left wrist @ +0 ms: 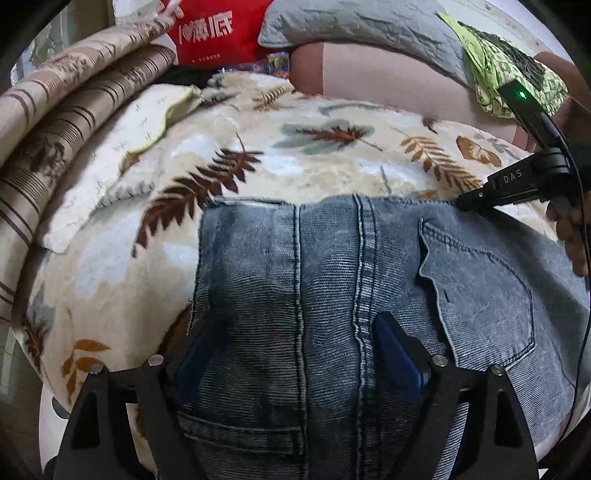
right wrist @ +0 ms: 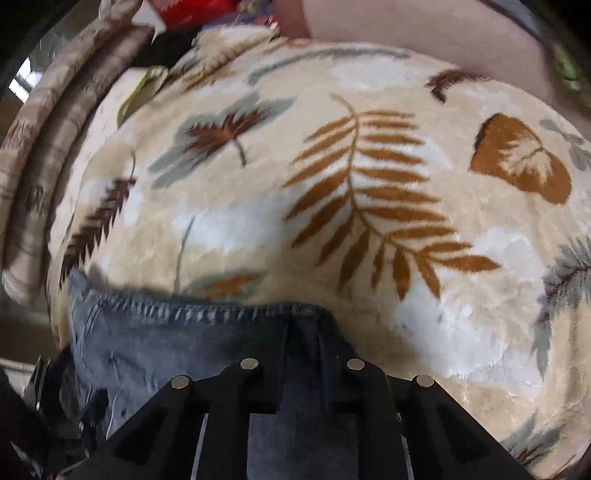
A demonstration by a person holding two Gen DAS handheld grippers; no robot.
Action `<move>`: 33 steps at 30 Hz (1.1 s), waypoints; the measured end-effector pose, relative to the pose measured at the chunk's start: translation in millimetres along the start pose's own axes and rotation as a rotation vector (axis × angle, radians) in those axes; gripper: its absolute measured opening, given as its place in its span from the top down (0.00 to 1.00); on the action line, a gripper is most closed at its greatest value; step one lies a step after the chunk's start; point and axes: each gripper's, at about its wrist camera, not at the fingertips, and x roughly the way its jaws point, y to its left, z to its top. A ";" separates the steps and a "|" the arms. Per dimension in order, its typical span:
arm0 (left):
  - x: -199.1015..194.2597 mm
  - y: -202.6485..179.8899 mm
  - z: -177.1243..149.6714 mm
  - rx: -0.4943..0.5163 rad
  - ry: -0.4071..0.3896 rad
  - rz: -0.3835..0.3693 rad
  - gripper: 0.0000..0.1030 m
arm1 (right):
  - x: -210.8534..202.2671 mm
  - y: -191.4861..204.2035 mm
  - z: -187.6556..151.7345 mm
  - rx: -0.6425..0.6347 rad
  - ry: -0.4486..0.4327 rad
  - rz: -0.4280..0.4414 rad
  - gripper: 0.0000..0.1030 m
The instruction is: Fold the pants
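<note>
Faded blue jeans [left wrist: 332, 280] lie on a cream blanket with leaf prints [left wrist: 303, 155], back pocket [left wrist: 484, 295] showing at the right. My left gripper [left wrist: 295, 332] sits over the denim with its blue-padded fingers [left wrist: 397, 350] spread wide, the cloth lying between them. My right gripper [left wrist: 461, 202] shows in the left wrist view, pinched on the jeans' far right edge. In the right wrist view the right gripper [right wrist: 301, 332] is shut on a fold of the jeans' hem [right wrist: 184, 314], its fingertips hidden by the denim.
Striped brown bedding [left wrist: 55, 147] is piled at the left. A red bag [left wrist: 218, 29], a grey quilted pillow [left wrist: 362, 26] and a green patterned cloth [left wrist: 509, 70] lie at the back. A pink sheet [left wrist: 388, 77] borders the blanket's far side.
</note>
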 end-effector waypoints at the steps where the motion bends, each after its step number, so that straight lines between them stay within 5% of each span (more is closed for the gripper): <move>1: -6.7 -0.5 0.2 0.005 -0.020 0.008 0.16 | -2.5 -4.1 -1.3 0.029 -0.022 0.018 0.82; 5: -39.1 -12.2 -4.6 0.064 -0.130 0.011 0.16 | -47.4 -22.8 -27.9 0.130 -0.127 0.007 0.63; 8: -0.1 -18.4 -13.3 0.097 0.026 0.016 0.14 | -99.2 -27.7 -69.4 0.189 -0.219 0.079 0.41; 15: 4.9 -11.0 -9.6 0.039 0.024 0.020 0.08 | -163.6 -66.1 -194.7 0.414 -0.324 0.215 0.40; 19: 9.3 -7.6 -9.9 0.013 0.041 0.010 0.05 | -150.4 -147.7 -261.4 0.758 -0.299 0.157 0.32; 20: 10.0 -7.5 -8.9 0.011 0.048 0.012 0.05 | -139.7 -162.9 -270.8 0.819 -0.256 0.154 0.40; 21: 9.0 -7.9 -8.2 0.012 0.055 0.019 0.05 | -138.6 -174.6 -281.8 0.866 -0.286 0.234 0.40; 25: -15.8 -13.9 1.6 0.000 0.026 0.051 0.07 | -201.6 -163.8 -298.8 0.789 -0.456 0.250 0.35; 28: -48.6 -35.6 13.0 0.000 -0.056 -0.008 0.07 | -227.7 -175.3 -336.9 0.893 -0.521 0.234 0.21; 33: -66.8 -108.6 26.2 0.046 -0.061 -0.201 0.07 | -210.7 -217.3 -411.9 1.195 -0.477 0.255 0.21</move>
